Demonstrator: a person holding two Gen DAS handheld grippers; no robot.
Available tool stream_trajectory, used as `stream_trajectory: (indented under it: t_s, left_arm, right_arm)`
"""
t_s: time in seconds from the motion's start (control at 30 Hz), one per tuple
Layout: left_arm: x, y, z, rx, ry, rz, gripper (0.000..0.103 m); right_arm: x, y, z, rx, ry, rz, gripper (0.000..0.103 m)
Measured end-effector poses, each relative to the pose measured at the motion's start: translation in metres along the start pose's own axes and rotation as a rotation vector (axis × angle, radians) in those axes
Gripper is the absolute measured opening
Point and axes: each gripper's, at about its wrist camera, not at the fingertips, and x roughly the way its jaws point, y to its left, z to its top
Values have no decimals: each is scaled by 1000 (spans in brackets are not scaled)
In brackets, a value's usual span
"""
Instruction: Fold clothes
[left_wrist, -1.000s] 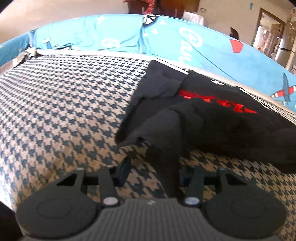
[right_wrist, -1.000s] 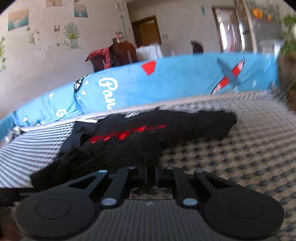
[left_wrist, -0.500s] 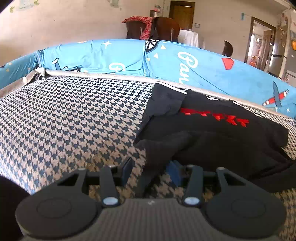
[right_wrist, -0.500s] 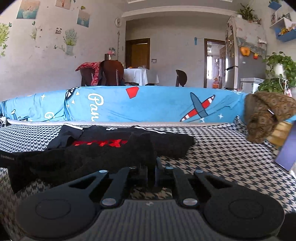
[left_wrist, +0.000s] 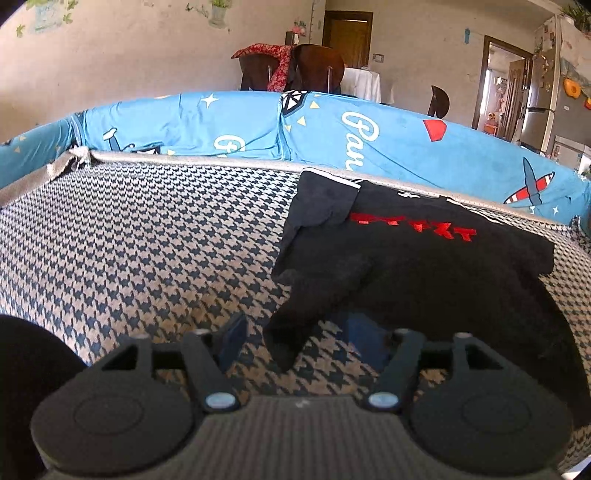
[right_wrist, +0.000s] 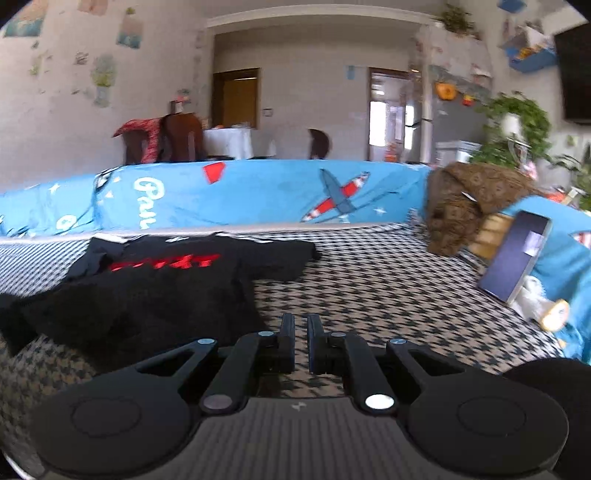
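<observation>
The black shirt (left_wrist: 424, 258) lies by the sofa's back edge. The left hand-held gripper (left_wrist: 295, 336) is opening, a shirt corner hanging loose between its jaws, seemingly untouched. The right hand-held gripper (right_wrist: 301, 341) is pressed together and empty, the shirt just left of it.

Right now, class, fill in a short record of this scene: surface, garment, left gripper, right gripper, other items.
surface: checked sofa seat, blue cover behind
garment: black shirt with red lettering, lying partly folded
left gripper: jaws opening, a shirt corner between them, not pinched
right gripper: shut, empty, beside the shirt
other items: brown cloth, tablet at the right
</observation>
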Motion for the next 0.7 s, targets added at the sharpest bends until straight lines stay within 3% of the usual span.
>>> stream_trajectory:
  t_s: [0.13, 0.43, 0.57, 0.7]
  left_arm:
    - [3, -5, -2, 21, 10, -10, 79]
    - [13, -13, -4, 39, 38, -41, 93]
    - [24, -11, 0, 8, 66, -61, 94]
    - [40, -5, 9, -55, 113, -99, 95]
  right_arm:
    - [2, -3, 0, 19, 24, 30, 9]
    - [16, 36, -12, -118, 118, 265, 9]
    - [18, 52, -20, -166, 150, 343, 11]
    - [17, 68, -25, -204, 169, 397, 22]
